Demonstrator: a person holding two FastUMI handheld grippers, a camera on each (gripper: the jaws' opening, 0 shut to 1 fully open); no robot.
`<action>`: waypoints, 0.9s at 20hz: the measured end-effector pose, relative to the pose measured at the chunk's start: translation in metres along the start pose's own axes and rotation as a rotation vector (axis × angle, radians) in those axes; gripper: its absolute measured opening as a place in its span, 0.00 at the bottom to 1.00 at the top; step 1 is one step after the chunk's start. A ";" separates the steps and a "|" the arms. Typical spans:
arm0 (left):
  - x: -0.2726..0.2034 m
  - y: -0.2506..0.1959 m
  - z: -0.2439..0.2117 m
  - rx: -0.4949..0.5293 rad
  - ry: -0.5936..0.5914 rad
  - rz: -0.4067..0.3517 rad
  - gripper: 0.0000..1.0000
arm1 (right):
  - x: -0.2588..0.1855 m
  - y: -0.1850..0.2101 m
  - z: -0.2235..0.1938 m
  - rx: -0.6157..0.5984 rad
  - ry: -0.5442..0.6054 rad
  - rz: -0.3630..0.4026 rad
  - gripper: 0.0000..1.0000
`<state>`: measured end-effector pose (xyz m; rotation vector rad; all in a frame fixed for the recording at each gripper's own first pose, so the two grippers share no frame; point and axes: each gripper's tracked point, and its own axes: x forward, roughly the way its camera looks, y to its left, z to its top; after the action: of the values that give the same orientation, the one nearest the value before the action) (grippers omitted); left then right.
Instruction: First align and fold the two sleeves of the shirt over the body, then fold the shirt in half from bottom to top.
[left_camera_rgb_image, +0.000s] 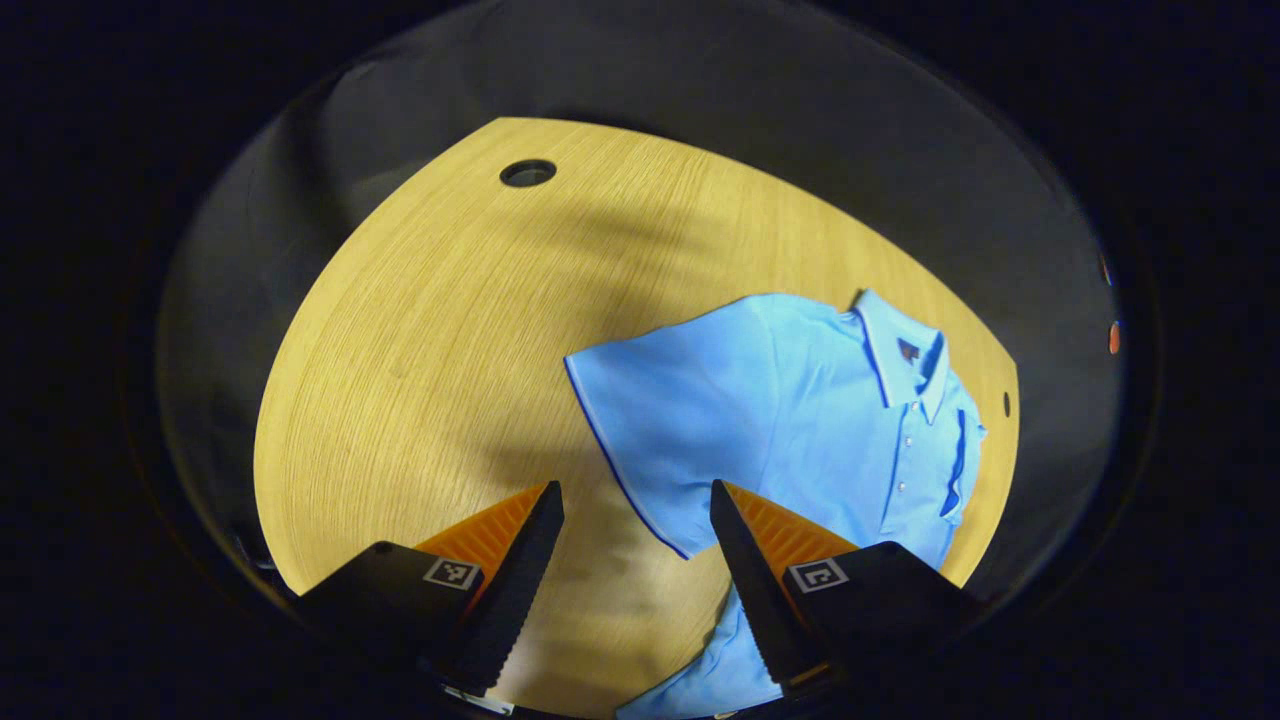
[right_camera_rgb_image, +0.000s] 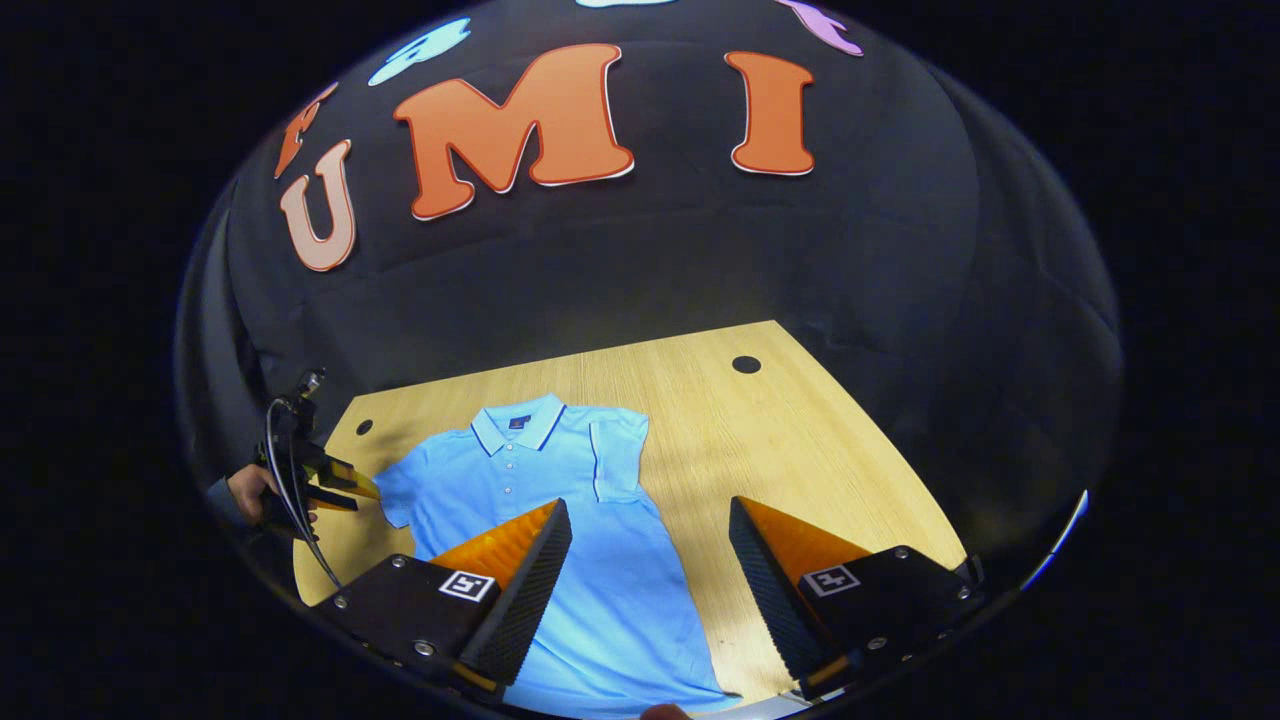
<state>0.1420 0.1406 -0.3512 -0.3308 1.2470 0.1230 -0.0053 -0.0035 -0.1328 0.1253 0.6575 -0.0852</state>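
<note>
The 1 shirt (right_camera_rgb_image: 560, 520) lies flat on the desk (right_camera_rgb_image: 800, 450), collar (right_camera_rgb_image: 518, 425) toward the booth wall and hem toward me. It has 2 sleeves. In the right tool's view, the sleeve (right_camera_rgb_image: 618, 455) on that view's right is already folded in over the body, its trimmed edge running down the chest beside the button placket. The other sleeve (right_camera_rgb_image: 398, 495) is spread out flat toward that view's left, near my left tool (right_camera_rgb_image: 355, 490).

In the left tool's view the same shirt (left_camera_rgb_image: 800, 420) sits to the right of centre, and the unfolded sleeve (left_camera_rgb_image: 650, 430) reaches out toward the bare wood, its dark-trimmed cuff just ahead of my tool's tips. I can count 4 buttons (left_camera_rgb_image: 908, 440) down the placket there, though they are small.

My left tool (left_camera_rgb_image: 637, 520) is spread wide and holds nothing; 1 finger lies over the shirt's side, the other over bare desk (left_camera_rgb_image: 420, 330). Whether it touches cloth I cannot tell. My right tool (right_camera_rgb_image: 650, 535) is also wide and holds nothing, with 1 finger over the shirt's lower body and the other over wood.

The desk has 2 round holes in the right tool's view: 1 larger (right_camera_rgb_image: 746, 364) at the far right and 1 smaller (right_camera_rgb_image: 364, 427) at the far left. My hand (right_camera_rgb_image: 250, 490) grips the left tool at that view's left edge.
</note>
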 end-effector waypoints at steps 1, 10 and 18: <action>0.006 0.003 0.000 0.003 0.015 0.023 0.95 | -0.004 -0.001 -0.001 0.002 -0.005 0.001 0.96; 0.033 0.011 0.016 0.114 0.077 0.201 0.80 | -0.027 -0.010 -0.011 -0.037 -0.009 -0.010 0.96; 0.046 -0.010 0.062 0.082 0.047 0.083 0.13 | -0.036 -0.006 -0.023 -0.034 -0.005 -0.010 0.97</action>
<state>0.2158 0.1468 -0.3753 -0.2121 1.3092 0.1351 -0.0482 -0.0043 -0.1297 0.0893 0.6548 -0.0844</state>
